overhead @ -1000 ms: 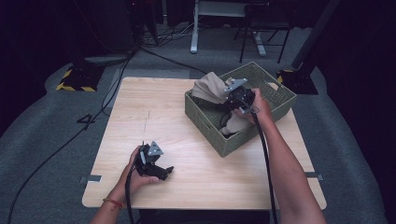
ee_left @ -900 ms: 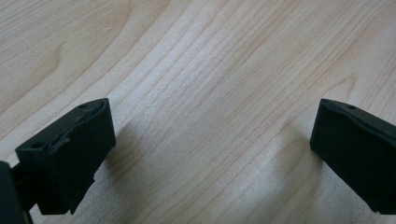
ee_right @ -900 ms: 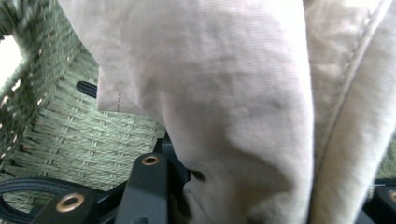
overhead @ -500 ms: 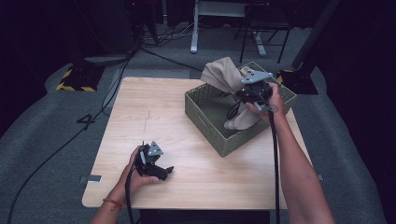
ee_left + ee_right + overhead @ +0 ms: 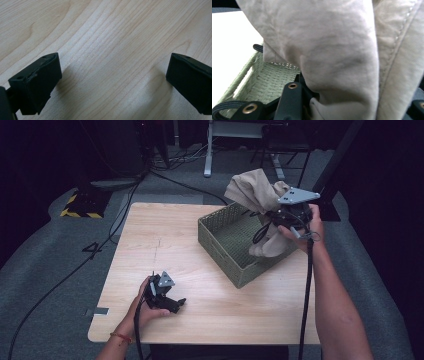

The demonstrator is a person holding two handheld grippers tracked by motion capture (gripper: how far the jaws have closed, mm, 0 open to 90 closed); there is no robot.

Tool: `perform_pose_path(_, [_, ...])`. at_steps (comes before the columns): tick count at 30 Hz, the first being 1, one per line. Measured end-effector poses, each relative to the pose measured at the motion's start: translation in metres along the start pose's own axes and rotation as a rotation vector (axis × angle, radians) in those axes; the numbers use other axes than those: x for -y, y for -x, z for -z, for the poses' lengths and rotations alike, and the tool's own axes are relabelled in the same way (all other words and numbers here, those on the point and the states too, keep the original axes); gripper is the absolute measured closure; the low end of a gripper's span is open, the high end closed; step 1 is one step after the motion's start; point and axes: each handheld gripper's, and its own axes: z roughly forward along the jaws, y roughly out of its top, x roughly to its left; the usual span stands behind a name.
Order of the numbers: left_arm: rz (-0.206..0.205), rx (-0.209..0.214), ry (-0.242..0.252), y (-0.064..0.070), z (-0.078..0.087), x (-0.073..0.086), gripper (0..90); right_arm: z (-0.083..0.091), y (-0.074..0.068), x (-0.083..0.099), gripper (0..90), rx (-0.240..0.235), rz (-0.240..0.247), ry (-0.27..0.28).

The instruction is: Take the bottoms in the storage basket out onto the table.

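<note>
The right gripper (image 5: 280, 217) has its fingers clamped on a beige garment (image 5: 257, 195), a fold of cloth pinched between them, as the right gripper view shows with fabric (image 5: 332, 57) bulging out directly above the black jaws. Take the green woven basket (image 5: 220, 227) as the landmark: the garment hangs above the basket's far right corner, bunched at the top and trailing downward, so its long axis runs roughly vertical, with the lower end (image 5: 265, 247) dangling inside the basket against the right wall, not yet clear of the rim. The right hand (image 5: 305, 227) holds its gripper just over that same right wall. The left gripper (image 5: 162, 295) rests on the wooden table (image 5: 150, 235), well apart from the basket, toward its near left; its fingers (image 5: 37, 80) stand wide apart with nothing between them, only bare wood grain. The work in hand looks like lifting the garment out of the basket. The coming move turns on the hanging tail: it lies below the grip and inside the basket, so the cloth probably has to rise further before it travels sideways, or the tail may drag the basket wall. The right hand alone carries it; the left is far off, on the open tabletop.
</note>
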Motion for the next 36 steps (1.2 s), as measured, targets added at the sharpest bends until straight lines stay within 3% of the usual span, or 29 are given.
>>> perform_pose_path(10, [0.0,0.0,0.0,0.0,0.0,0.0,0.3,0.062,-0.003,0.027,66.0,-0.007,0.003,0.05])
perform_pose_path(11, [0.001,0.001,0.0,0.0,0.0,0.0,0.3,0.078,-0.005,0.038,66.0,-0.008,-0.012,0.067])
perform_pose_path(12, [0.0,0.001,0.0,0.0,0.0,0.0,0.3,0.078,-0.005,0.038,66.0,-0.008,-0.012,0.067])
perform_pose_path(13, [0.0,0.0,0.0,0.0,0.0,0.0,0.3,0.092,-0.008,0.051,65.9,-0.012,-0.014,0.071])
perform_pose_path(15, [-0.001,0.0,-0.001,0.0,0.0,0.0,0.3,0.098,-0.01,0.058,65.9,-0.012,-0.018,0.074])
perform_pose_path(16, [-0.002,0.0,-0.001,0.0,0.0,0.0,0.3,0.11,-0.013,0.073,65.9,-0.014,-0.03,0.082])
perform_pose_path(19, [-0.002,0.0,-0.001,0.0,0.0,0.0,0.3,0.124,-0.018,0.098,65.9,-0.019,-0.056,0.096])
perform_pose_path(23, [-0.005,0.001,0.0,0.0,0.0,0.0,0.1,0.131,-0.029,0.132,65.7,-0.031,-0.081,0.087])
perform_pose_path(24, [-0.007,0.003,-0.001,-0.001,0.0,0.0,0.1,0.131,-0.029,0.132,65.7,-0.031,-0.081,0.087])
perform_pose_path(27, [-0.014,0.002,-0.003,-0.001,0.0,-0.001,0.0,0.132,-0.04,0.156,65.7,-0.067,-0.109,0.085])
perform_pose_path(30, [-0.013,0.002,-0.003,-0.001,0.0,-0.001,0.1,0.124,-0.057,0.184,65.7,-0.134,-0.143,0.063])
perform_pose_path(36, [-0.012,0.003,-0.003,-0.001,0.0,-0.001,0.0,0.101,-0.074,0.207,65.5,-0.219,-0.127,-0.01])
